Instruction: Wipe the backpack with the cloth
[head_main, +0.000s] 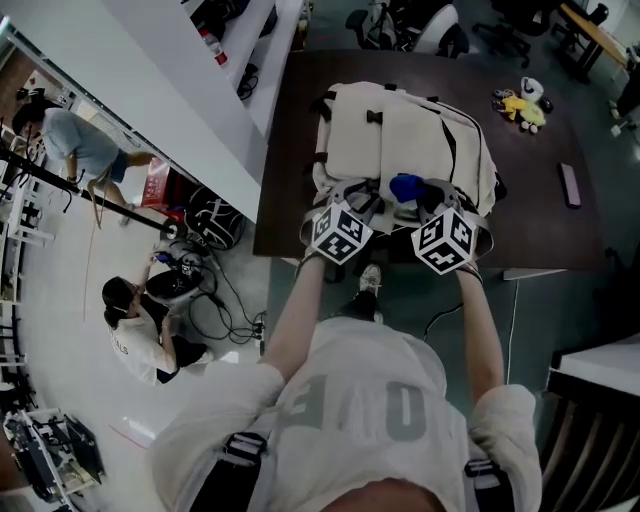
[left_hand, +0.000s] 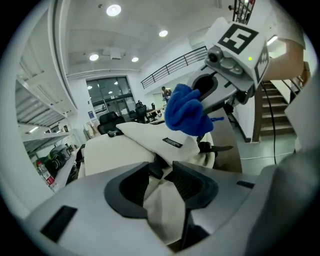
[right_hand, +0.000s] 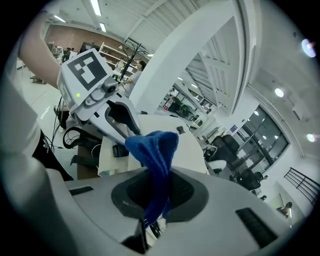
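**Blue cloth clamped at the backpack's near end, left fingers apart around a fold**

A cream backpack lies flat on the dark worktop, taking up the middle of it, with its near end toward the person. Black straps and buckles cross its top. Its flaps lie shut, so what it holds cannot be seen.

Both grippers meet at that near end, close beside each other. The right gripper has its fingers closed tight on the blue cloth. The cloth rises out of the grip in a bunched fold and hangs just above the cream fabric. In the head view it shows as a small blue lump at the backpack's near edge, between the two marker cubes.

The left gripper has its fingers apart. A loose fold of the backpack's cream fabric lies in the gap between them, and the pads do not press on it.

At the worktop's far right corner sits a small yellow toy, and a dark flat bar lies near the right edge, both well apart from the backpack. On the floor to the left, a person crouches among cables.
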